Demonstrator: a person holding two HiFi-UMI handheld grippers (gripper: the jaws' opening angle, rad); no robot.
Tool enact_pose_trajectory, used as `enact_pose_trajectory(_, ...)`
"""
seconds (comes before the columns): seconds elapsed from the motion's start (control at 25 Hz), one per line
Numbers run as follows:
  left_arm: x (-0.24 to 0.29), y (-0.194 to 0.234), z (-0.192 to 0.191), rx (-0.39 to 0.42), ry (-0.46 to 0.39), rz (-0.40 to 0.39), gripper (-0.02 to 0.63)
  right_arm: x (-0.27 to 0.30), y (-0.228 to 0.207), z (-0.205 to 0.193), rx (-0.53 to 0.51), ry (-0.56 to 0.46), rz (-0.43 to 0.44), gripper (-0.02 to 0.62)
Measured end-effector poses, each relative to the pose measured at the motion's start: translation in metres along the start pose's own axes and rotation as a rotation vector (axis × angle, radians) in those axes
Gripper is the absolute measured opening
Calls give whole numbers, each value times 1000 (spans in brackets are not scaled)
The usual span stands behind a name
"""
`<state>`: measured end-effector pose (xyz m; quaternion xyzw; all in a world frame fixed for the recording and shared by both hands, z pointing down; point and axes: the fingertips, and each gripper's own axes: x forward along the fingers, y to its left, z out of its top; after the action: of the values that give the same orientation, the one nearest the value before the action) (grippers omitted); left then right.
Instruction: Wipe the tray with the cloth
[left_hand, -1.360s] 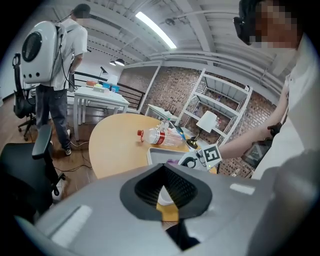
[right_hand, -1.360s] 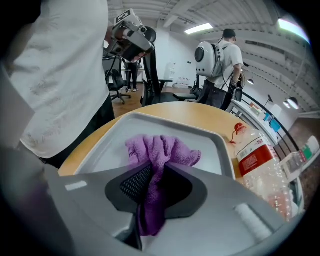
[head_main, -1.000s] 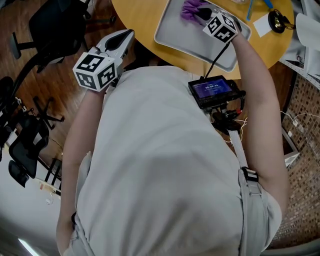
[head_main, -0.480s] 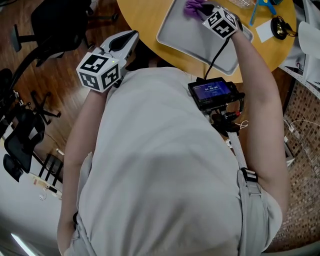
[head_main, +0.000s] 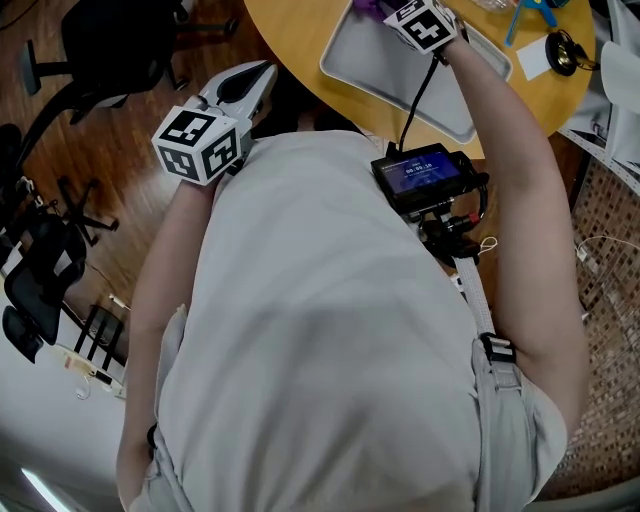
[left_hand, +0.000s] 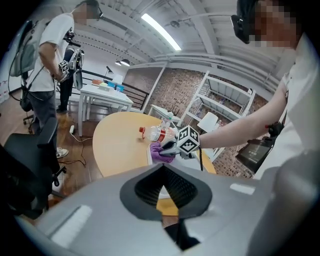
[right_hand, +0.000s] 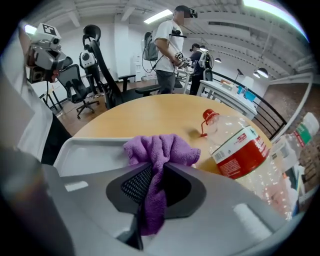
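- Right gripper (head_main: 392, 10) has slid further up the tray (head_main: 400, 85) toward its far end over the last second; its marker cube is now almost at the top edge of the head view.
- Cloth (right_hand: 159, 150) (purple) went with it. A second ago a clear bunch showed in the head view, now only a sliver shows at the top of the frame.
- Right jaws are clamped on the cloth: a strip hangs down between them, and the bunched rest spills out past the tips at the tray's far rim.
- Plastic bottle (right_hand: 240, 147) with a red label lies on its side on the table (right_hand: 130, 115), just beside the cloth and to its right in the right gripper view.
- Left gripper (head_main: 250, 80) has barely changed: it is held off the table edge, well apart from the tray. Its jaws are together with nothing between them.
- Chest-mounted screen (head_main: 425, 175) is in roughly the same spot as before.
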<state>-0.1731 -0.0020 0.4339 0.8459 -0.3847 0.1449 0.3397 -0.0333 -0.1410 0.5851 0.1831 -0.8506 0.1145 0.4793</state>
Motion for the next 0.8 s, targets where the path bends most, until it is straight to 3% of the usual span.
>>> enact_pose_trajectory(0.16, -25, 2, -2, 19, -15, -24, 0, -13, 49, -6, -90, 48, -42, 57)
enact_pose_trajectory(0.36, -14, 5, -1, 37, 16, -78, 0, -4, 106, -18, -94, 36, 45, 58)
enact_pose_trajectory(0.68, 13, 2, 4, 68, 52, -138, 0, 2, 123, -34, -23, 21, 70, 58)
enact_pose_trajectory(0.8, 17, 4, 5, 72, 68, -151, 0, 0, 133, -39, -1, 16, 122, 58)
